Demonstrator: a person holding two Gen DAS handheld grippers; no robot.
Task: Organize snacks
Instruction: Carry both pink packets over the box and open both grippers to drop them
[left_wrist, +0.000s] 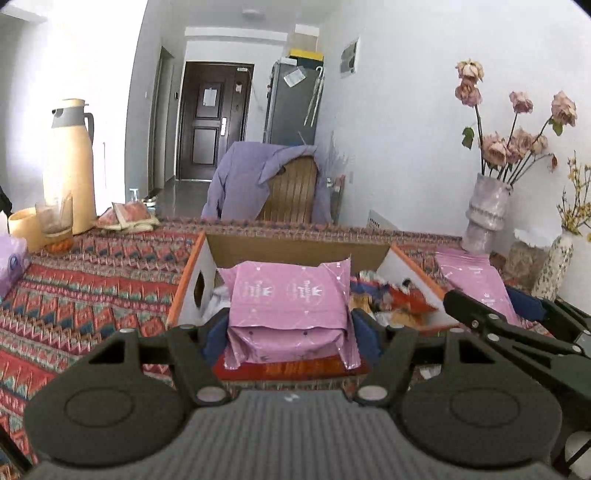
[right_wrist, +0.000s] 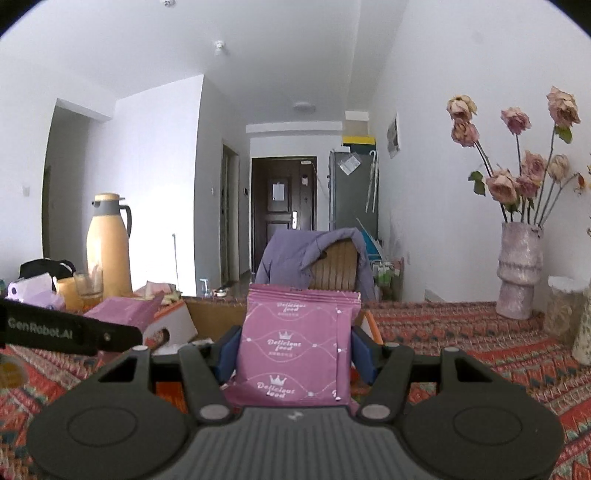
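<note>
While each tongs grips a pink packet — left tongs (left_wrist: 290, 325) one packet (left_wrist: 291, 295), right tongs (right_wrist: 295, 350) another (right_wrist: 295, 339) — above the tabletop (left_wrist: 92, 273), the box (left_wrist: 195, 280) already holds snacks; both packets remain unplaced

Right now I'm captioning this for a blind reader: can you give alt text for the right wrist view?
The right gripper clamps an upright pink snack packet above a patterned tablecloth. Behind it sit an open cardboard box, a yellow thermos and a vase of dried roses.
</note>
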